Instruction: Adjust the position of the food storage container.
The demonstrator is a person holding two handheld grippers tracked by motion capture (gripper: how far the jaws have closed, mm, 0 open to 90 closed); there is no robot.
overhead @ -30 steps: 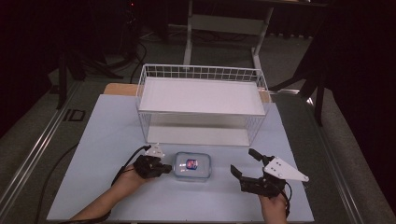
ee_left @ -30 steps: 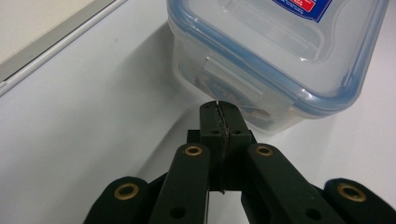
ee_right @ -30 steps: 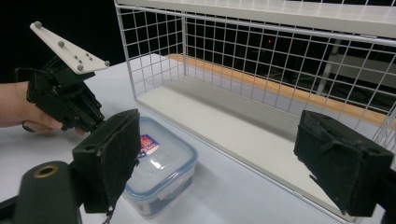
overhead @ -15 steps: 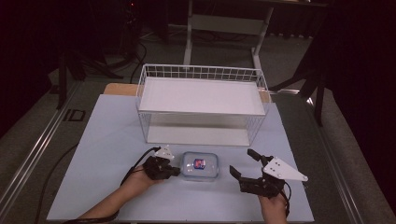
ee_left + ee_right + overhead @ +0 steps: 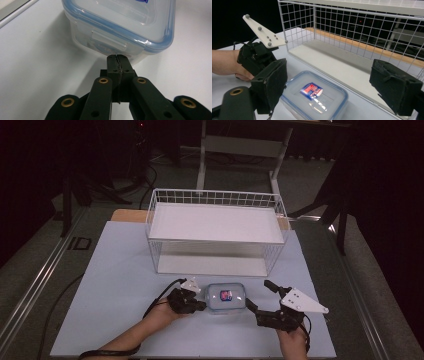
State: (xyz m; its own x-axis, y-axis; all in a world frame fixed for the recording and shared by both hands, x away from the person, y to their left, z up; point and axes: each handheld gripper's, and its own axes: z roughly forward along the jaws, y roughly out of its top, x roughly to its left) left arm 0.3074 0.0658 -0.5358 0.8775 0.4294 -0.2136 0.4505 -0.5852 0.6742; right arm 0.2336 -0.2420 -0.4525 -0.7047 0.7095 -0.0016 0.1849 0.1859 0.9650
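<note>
A clear lidded food container (image 5: 226, 297) with a blue seal rim and a red and blue label lies on the pale blue table. My left gripper (image 5: 202, 306) is shut, and its tips press against the container's left side. In the left gripper view the closed jaws (image 5: 117, 59) meet the wall of the container (image 5: 120, 17) just under a lid clip. My right gripper (image 5: 258, 294) stands open just right of the container, its jaws on either side of that end without touching it. In the right gripper view the container (image 5: 314, 98) lies between the wide-apart pads (image 5: 270, 85), with the left gripper (image 5: 257, 58) beyond it.
A white wire shelf rack (image 5: 217, 227) stands behind the container, with an upper deck and an open lower level (image 5: 332, 61) facing the grippers. The pale table mat (image 5: 115, 270) has bare room to the left and right. Cables trail from both grippers.
My left gripper has moved to the right, shut, and the container has slid right ahead of it towards the right gripper. The right gripper has stayed where it was.
</note>
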